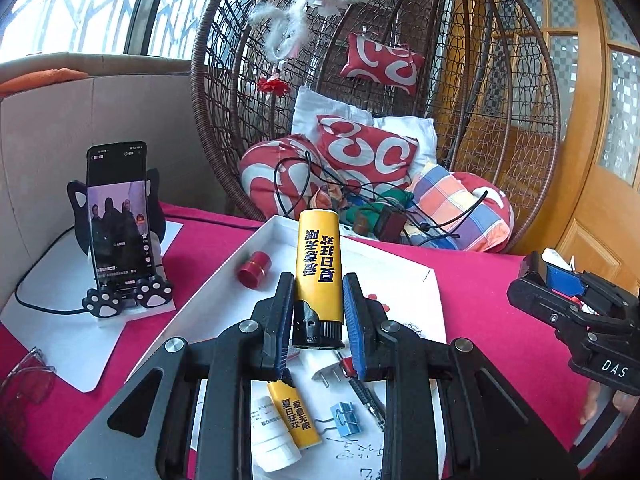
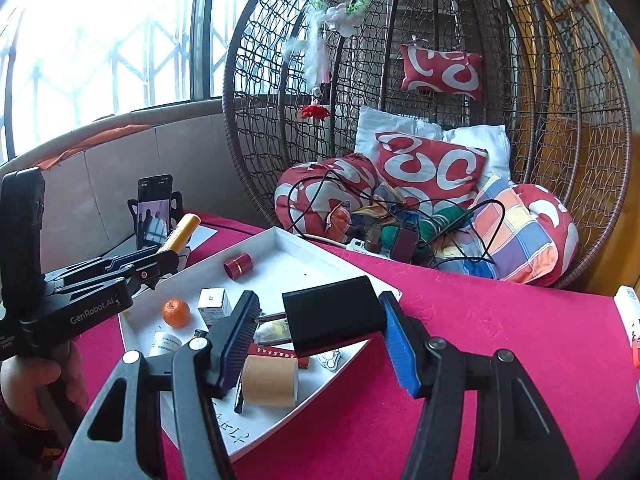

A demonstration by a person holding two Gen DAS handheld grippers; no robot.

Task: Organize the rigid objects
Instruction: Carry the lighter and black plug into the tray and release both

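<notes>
With the left tool (image 1: 318, 312) clamped on the lighter (image 1: 318, 276) and the right tool (image 2: 318, 336) gripping the black box (image 2: 334, 314), both above the tray (image 2: 280, 240), lower each gently into bare spots.

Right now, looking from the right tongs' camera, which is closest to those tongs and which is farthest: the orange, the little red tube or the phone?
1. Orange: in the white tray, left of the right tongs, nearest.
2. Red tube: farther back in the tray, lying on its side.
3. Phone: past the tray, upright on its stand, farthest.
</notes>
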